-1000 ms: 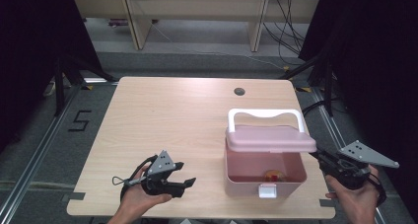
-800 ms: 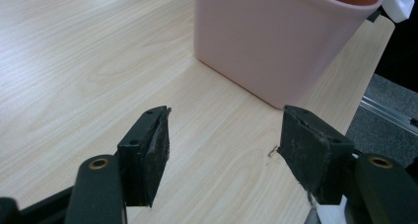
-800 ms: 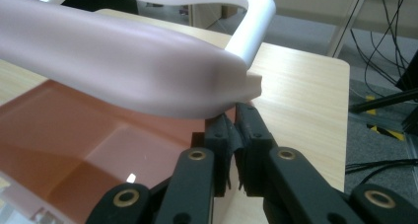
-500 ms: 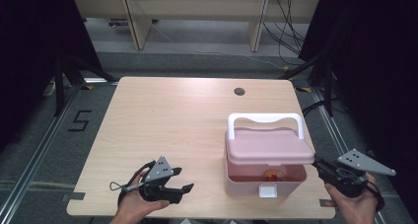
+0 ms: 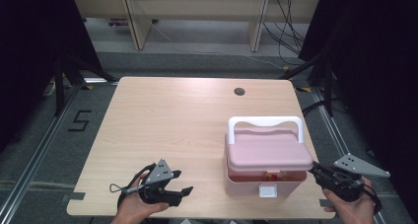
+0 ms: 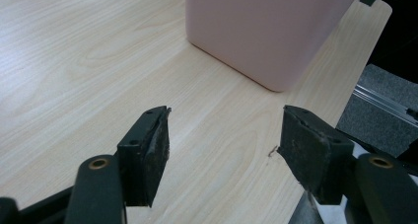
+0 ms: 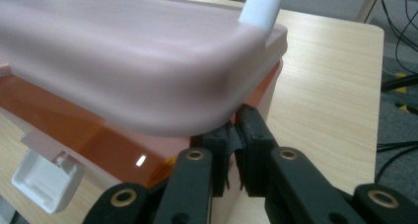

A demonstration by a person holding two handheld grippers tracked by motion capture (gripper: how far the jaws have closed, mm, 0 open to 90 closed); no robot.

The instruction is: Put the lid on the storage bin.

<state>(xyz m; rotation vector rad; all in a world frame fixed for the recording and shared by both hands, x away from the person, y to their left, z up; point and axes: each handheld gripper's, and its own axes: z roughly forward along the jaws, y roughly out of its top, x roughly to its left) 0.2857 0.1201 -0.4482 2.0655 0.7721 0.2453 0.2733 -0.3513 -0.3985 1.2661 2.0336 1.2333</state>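
Wooden table [image 5: 172, 120] over grey floor [image 5: 44, 150]; left claw [image 5: 172, 187] agape, right claw [image 5: 315, 168] closed, empty.

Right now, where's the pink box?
In the high view the pink box sits at the table's near right corner, lid partly raised, with the right gripper at its right edge and the left gripper apart to its left.
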